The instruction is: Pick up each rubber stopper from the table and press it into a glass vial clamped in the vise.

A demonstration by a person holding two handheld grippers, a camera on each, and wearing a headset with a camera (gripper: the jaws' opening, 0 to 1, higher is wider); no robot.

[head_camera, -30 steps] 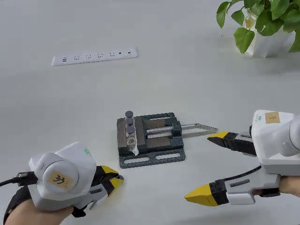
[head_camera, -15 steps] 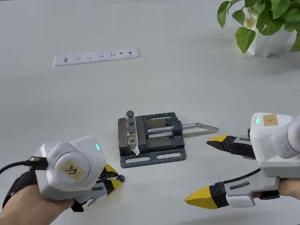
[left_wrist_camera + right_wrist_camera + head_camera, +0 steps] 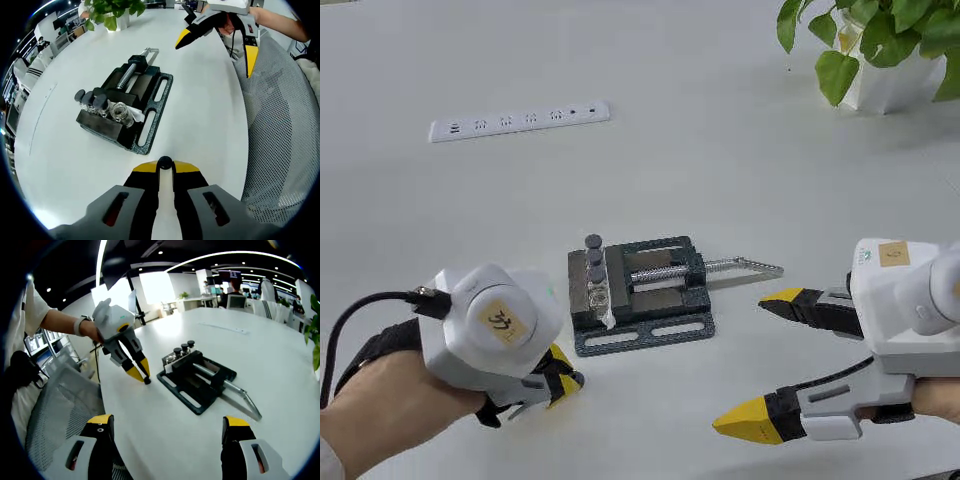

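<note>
While the person is holding both tools low over the tabletop (image 3: 740, 180), the left tool (image 3: 567, 381) is pinching a small dark rubber stopper (image 3: 164, 162) between its yellow tips, with the jaws closed down onto it and barely a gap showing. Whether the stopper is riding clear of the tabletop or brushing it, I cannot tell. The vise (image 3: 642, 336) is sitting mid-tabletop with a row of vials standing upright in its jaws. Three stoppered vials (image 3: 89, 98) are filling the far end of the row, and one open vial (image 3: 120, 111) is standing at the near end, mouth facing up. That open vial is lying ahead of the left tool and a little to its left along the tool's own line, and it is the closest of the row to the stopper. The right tool (image 3: 748, 362) is hovering well off on the other side of the vise, jaws spread wide and carrying nothing. To my eye the left tool is plainly the nearer one, so the coming move is looking like a lift, a short carry forward, and a press straight down along the vial's upright axis.
</note>
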